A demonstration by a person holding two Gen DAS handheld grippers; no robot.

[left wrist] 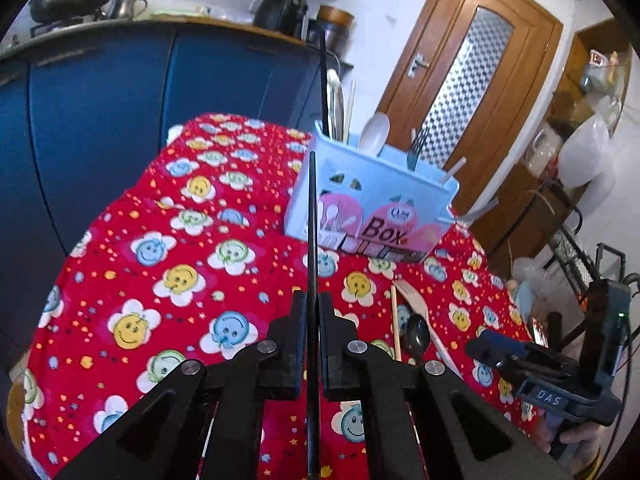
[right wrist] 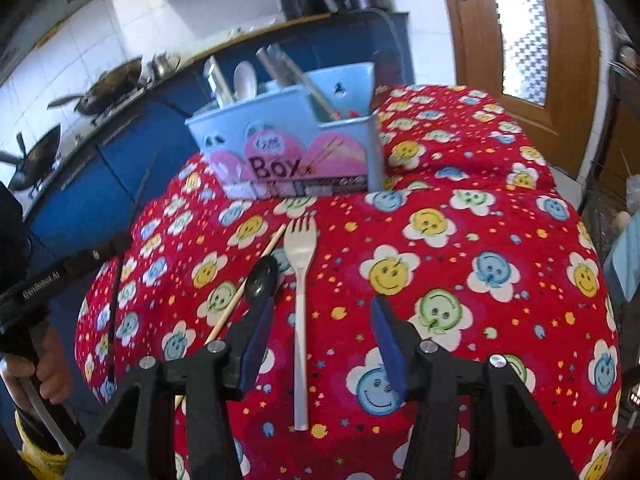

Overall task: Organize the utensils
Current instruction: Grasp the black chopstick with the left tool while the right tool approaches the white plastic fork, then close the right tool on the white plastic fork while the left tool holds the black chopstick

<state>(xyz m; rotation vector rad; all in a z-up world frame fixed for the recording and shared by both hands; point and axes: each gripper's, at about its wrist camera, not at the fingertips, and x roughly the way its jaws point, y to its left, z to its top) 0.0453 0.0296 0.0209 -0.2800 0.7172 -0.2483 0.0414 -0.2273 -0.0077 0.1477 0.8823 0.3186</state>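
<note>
Kitchen bench (right wrist: 460, 168) under red smiley-print cloth. Light blue utensil box (left wrist: 372, 204) at far edge, holding spoons, forks, chopsticks. Left hand-held gripper (left wrist: 313, 320): clamped on one black chopstick (left wrist: 312, 216). Right hand-held gripper (right wrist: 322, 328): half-spread, empty, above white fork (right wrist: 301, 280); black spoon (right wrist: 262, 280) and wooden chopstick (right wrist: 248, 284) beside.

wooden door (left wrist: 472, 80), wok (right wrist: 108, 90), blue cabinets (left wrist: 100, 120)

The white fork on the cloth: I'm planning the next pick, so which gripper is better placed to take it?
Right. The right gripper is open with the white fork lying between its fingers, while the left gripper is shut on a black chopstick.
</note>
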